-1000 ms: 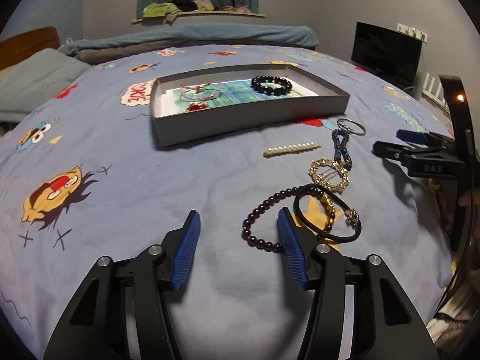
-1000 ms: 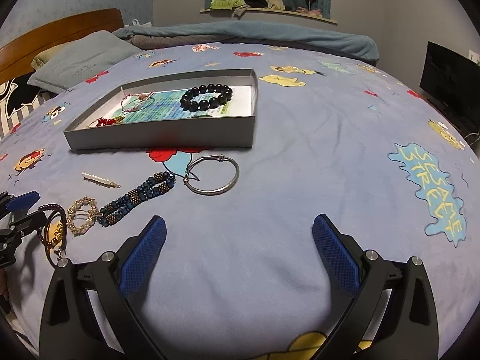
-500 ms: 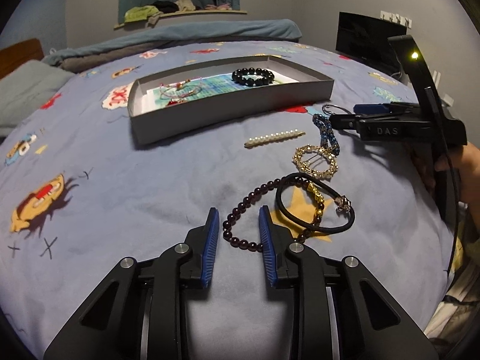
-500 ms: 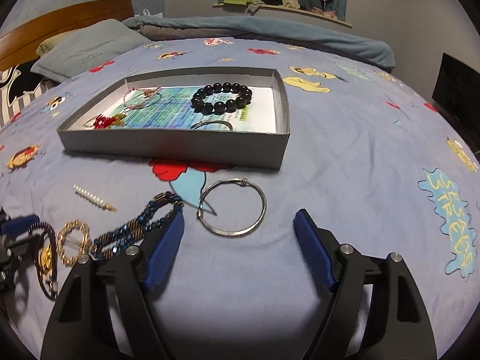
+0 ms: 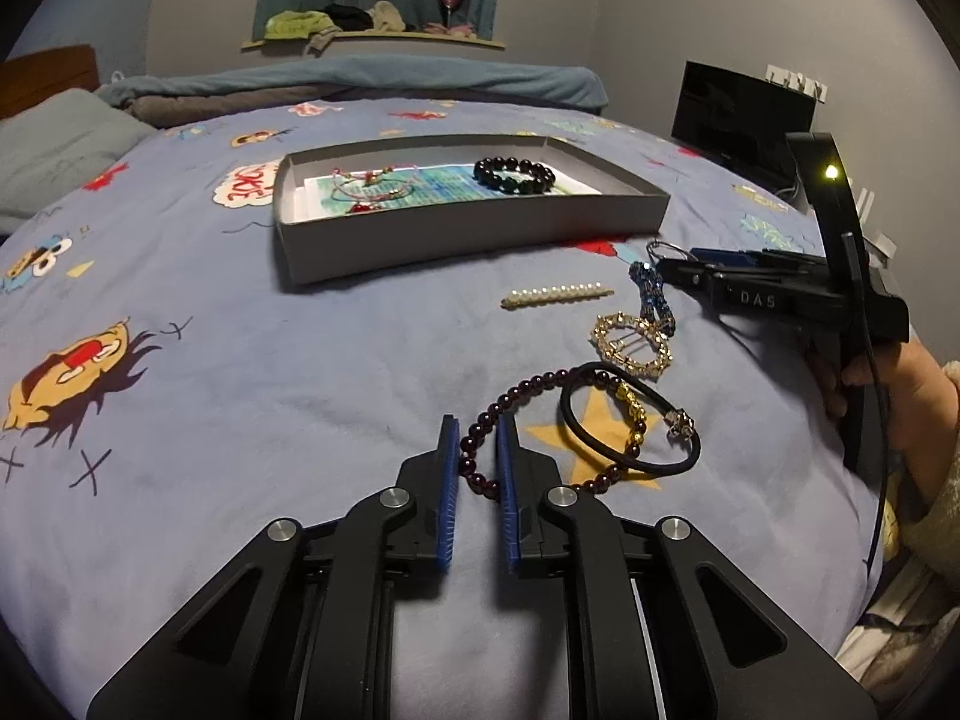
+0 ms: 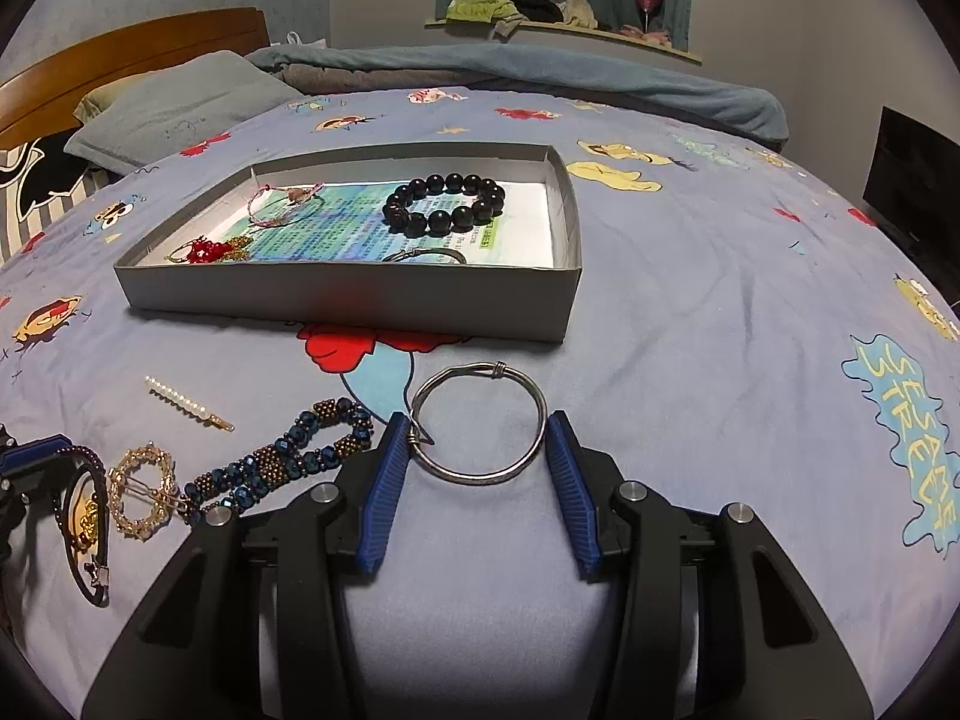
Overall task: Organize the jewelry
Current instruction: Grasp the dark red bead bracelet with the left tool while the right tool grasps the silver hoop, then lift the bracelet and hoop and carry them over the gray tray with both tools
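A grey tray (image 5: 468, 234) on the bed holds a black bead bracelet (image 5: 513, 175) and thin red string bracelets (image 5: 369, 189). My left gripper (image 5: 477, 426) straddles the near end of a dark red bead bracelet (image 5: 510, 399) with a narrow gap between its jaws. My right gripper (image 6: 479, 435) is open around a silver wire bangle (image 6: 479, 423), one finger on each side. On the sheet lie a black cord bracelet (image 5: 630, 420), a gold ring clip (image 5: 631, 343), a blue beaded piece (image 6: 282, 459) and a pearl hair clip (image 5: 558, 295).
The tray (image 6: 348, 291) also holds a second silver bangle (image 6: 423, 255) against its near wall. The right gripper and the hand holding it (image 5: 780, 294) show at the right of the left wrist view. A pillow (image 6: 180, 102) and a folded blanket (image 6: 510, 69) lie at the far end.
My left gripper has narrowed from wide open and moved onto the dark red bead bracelet. My right gripper has moved forward to the silver bangle and narrowed around it.
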`<action>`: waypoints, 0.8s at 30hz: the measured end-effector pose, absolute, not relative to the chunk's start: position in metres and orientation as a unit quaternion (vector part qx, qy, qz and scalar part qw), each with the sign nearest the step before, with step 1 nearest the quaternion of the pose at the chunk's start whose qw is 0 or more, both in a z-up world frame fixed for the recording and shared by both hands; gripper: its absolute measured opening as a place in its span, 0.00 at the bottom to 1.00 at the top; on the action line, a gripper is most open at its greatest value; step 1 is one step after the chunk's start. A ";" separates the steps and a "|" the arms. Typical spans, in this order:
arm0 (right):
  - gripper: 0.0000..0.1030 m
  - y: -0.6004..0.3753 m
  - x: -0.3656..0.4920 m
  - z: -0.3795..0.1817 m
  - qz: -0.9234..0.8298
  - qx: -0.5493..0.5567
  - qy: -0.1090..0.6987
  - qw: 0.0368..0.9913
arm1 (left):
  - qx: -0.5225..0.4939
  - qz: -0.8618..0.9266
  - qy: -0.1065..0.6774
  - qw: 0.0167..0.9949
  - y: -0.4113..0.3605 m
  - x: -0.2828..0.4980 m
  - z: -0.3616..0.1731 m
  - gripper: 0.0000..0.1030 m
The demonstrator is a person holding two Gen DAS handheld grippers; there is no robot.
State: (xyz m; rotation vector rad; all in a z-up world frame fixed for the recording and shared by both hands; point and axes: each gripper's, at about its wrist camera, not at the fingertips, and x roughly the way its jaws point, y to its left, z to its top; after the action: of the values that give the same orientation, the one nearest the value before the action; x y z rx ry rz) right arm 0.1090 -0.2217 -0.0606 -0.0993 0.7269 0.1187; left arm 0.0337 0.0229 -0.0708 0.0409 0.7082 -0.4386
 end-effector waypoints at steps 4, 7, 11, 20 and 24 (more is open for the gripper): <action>0.45 -0.218 0.105 -0.061 0.051 -0.062 0.348 0.934 | 0.025 -0.194 0.339 0.920 0.023 0.033 -0.070 0.08; 0.45 -0.218 0.104 -0.060 0.051 -0.063 0.344 0.935 | 0.021 -0.192 0.333 0.923 0.025 0.032 -0.069 0.06; 0.45 -0.218 0.103 -0.059 0.053 -0.060 0.341 0.937 | 0.020 -0.192 0.313 0.930 0.026 0.026 -0.063 0.06; 0.45 -0.224 0.095 -0.054 0.059 -0.042 0.322 0.944 | 0.024 -0.185 0.288 0.939 0.032 0.019 -0.044 0.06; 0.45 -0.226 0.089 -0.048 0.058 -0.034 0.308 0.949 | 0.030 -0.183 0.273 0.944 0.035 0.019 -0.032 0.06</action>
State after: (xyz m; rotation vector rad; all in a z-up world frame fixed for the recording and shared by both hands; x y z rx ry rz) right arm 0.0886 -0.2263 -0.0479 -0.0701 0.6265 0.1177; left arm 0.0191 0.0345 -0.0317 0.0608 0.5567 -0.3732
